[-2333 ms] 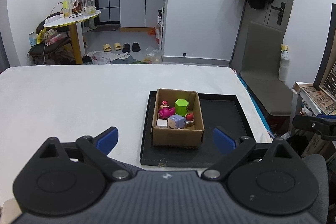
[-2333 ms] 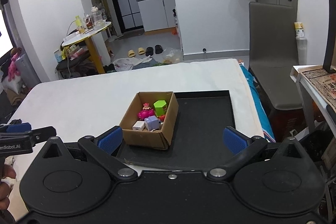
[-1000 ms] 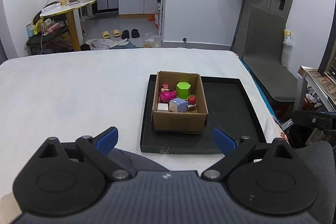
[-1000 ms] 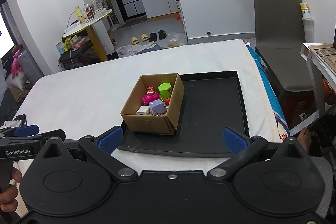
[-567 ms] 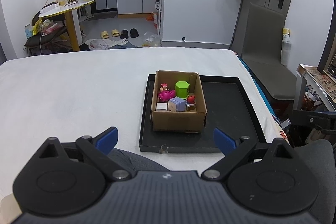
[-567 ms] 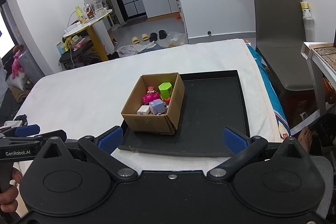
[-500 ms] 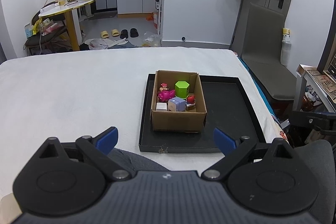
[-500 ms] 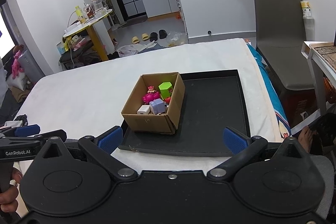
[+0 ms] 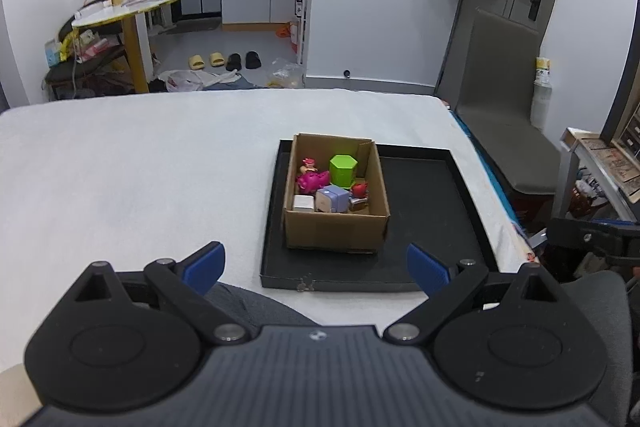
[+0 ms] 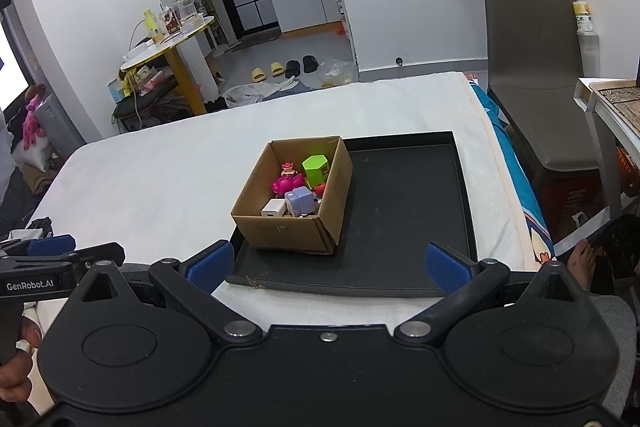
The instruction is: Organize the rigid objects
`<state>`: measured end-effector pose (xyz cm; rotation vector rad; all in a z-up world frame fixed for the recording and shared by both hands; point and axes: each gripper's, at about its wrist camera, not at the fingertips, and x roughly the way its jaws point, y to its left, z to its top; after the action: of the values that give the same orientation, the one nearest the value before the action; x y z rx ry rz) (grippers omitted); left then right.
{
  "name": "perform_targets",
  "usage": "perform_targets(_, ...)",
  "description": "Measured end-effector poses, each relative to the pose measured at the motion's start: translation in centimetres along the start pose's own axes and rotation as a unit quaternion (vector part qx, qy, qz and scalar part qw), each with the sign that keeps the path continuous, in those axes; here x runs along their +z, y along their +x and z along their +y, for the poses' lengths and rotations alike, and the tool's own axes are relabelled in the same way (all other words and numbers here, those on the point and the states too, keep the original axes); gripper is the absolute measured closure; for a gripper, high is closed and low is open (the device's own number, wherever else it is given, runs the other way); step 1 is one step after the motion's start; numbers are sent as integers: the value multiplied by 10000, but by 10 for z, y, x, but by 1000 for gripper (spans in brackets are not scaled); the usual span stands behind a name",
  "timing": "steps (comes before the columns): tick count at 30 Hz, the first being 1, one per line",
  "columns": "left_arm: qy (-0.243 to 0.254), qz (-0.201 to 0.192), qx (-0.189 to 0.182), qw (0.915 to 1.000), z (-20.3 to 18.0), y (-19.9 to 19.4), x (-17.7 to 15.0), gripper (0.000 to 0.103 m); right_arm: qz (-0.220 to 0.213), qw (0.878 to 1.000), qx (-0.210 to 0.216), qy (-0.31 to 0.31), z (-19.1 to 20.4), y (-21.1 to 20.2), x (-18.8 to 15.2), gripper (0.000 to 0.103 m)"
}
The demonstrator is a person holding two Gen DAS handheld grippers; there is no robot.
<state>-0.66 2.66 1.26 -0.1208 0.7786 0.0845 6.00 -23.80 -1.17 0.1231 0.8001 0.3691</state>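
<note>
An open cardboard box (image 9: 335,227) (image 10: 280,230) stands in the left part of a black tray (image 9: 424,211) (image 10: 404,211) on the white-covered table. Inside lie a green hexagonal block (image 9: 342,169) (image 10: 315,167), a pink toy (image 9: 311,181) (image 10: 287,183), a lilac cube (image 9: 332,199) (image 10: 301,201), a small white block (image 9: 303,203) (image 10: 273,208) and a red piece (image 9: 359,190). My left gripper (image 9: 316,265) is open, held back above the table's near edge with nothing between its fingers. My right gripper (image 10: 327,267) is open too, short of the tray's near rim.
The white table top (image 9: 140,167) stretches left of the tray. A grey chair (image 10: 532,75) stands to the right, with a side shelf (image 9: 600,163) beyond. A small round table (image 9: 128,15) with bottles and shoes on the floor lie behind. The left gripper (image 10: 52,255) shows at the right view's lower left.
Both views first rose and tilted down toward the box, showing it farther from the fingers. In the last half second almost nothing moved.
</note>
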Motion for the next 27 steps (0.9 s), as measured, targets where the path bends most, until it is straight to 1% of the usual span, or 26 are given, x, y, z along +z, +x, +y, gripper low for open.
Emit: perform_targets(27,44,-10,34,10000,-2,-2,0,6,7,10000,-20,-15,-2,-2,-1,0)
